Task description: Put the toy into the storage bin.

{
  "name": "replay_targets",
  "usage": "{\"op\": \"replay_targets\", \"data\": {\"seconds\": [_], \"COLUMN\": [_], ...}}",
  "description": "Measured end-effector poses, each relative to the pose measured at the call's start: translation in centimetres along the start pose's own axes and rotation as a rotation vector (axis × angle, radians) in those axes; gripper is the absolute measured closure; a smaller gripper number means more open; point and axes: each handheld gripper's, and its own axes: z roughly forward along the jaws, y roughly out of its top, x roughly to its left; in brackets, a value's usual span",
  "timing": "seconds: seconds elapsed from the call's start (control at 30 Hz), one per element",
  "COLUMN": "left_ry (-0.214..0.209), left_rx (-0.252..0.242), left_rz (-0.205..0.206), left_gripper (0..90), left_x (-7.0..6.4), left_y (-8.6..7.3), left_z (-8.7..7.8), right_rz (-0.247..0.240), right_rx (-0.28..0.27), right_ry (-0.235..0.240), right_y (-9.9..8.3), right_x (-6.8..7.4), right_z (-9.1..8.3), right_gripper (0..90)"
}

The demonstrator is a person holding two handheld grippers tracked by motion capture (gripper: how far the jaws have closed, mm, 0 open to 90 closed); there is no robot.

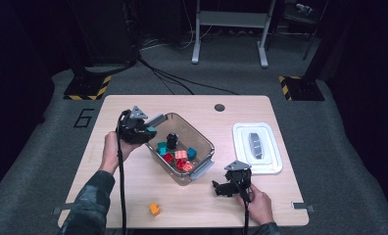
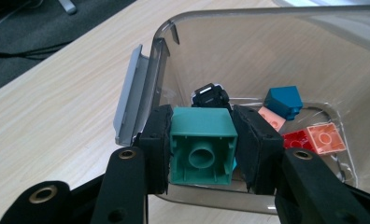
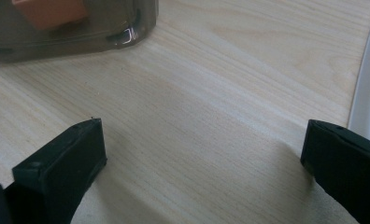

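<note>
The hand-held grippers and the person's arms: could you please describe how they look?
Each hand-held gripper, left and right, is black with a grey three-cornered plate on top and two black jaws faced with dark pads. A black cable trails from each toward the person. The left forearm wears a dark mottled green sleeve.

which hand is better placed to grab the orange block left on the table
Right. The right tongs are open, empty and low over the table, close to the orange block. The left tongs are shut on a green block at the clear bin's rim, so they must drop it first.
</note>
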Motion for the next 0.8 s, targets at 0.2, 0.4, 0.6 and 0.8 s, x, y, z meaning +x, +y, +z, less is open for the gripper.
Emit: {"op": "replay_targets", "data": {"seconds": [0.2, 0.4, 0.6, 0.8], "left_ry": [0.017, 0.02, 0.01, -0.018], "left_rx": [0.042, 0.075, 0.09, 0.049], "left_rz": [0.005, 0.022, 0.022, 0.004], "left_gripper": [58.8, 58.6, 52.7, 36.1], "left_x": [0.1, -0.3, -0.5, -0.6], "left_y": [-0.1, -0.1, -0.6, -1.2], "left_z": [1.2, 1.8, 1.9, 0.4], "right_rz": [0.0, -0.001, -0.001, -0.002], "right_rx": [0.0, 0.0, 0.0, 0.0], "right_ry": [0.0, 0.0, 0.0, 0.002], "right_y": [0.0, 0.0, 0.0, 0.0], "right_x": [0.0, 0.0, 0.0, 0.0], "right_z": [0.0, 0.0, 0.0, 0.0], "right_gripper": [0.0, 0.0, 0.0, 0.0]}}
